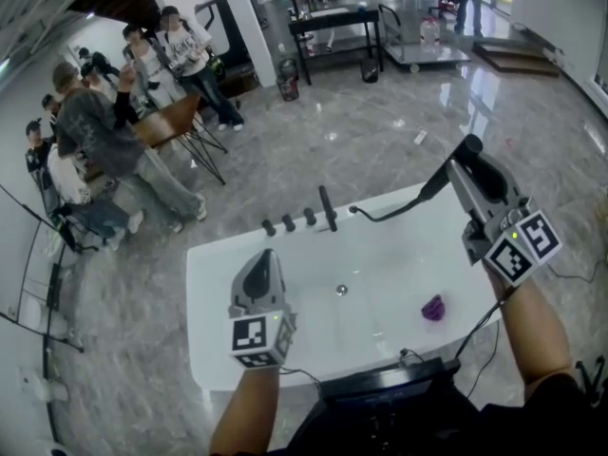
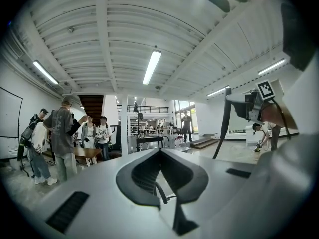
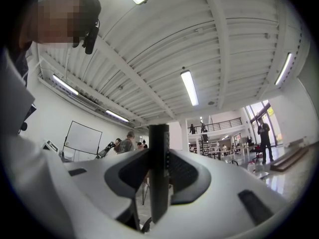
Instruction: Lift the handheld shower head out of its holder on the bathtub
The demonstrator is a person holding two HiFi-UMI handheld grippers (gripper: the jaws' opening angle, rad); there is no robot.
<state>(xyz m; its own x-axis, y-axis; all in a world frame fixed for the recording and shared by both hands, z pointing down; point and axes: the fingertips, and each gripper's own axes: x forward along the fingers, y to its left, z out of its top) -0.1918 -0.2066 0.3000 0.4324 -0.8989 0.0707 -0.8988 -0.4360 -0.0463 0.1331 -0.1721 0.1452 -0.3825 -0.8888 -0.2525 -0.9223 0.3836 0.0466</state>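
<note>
Well, beneath both my grippers spreads the white bathtub (image 1: 214, 283). The shower head (image 1: 439, 180) is a slim black wand, clamped upright between the jaws of my right gripper (image 1: 463, 164) and raised above the tub's far rim. Its black hose (image 1: 385, 215) sags from it down to that rim. My left gripper (image 1: 265, 257) hovers over the basin, its jaws meeting at the tips on nothing. Inside the tub, a small purple object (image 1: 433, 307) lies below my right gripper, and the round drain (image 1: 341, 290) sits just right of my left.
</note>
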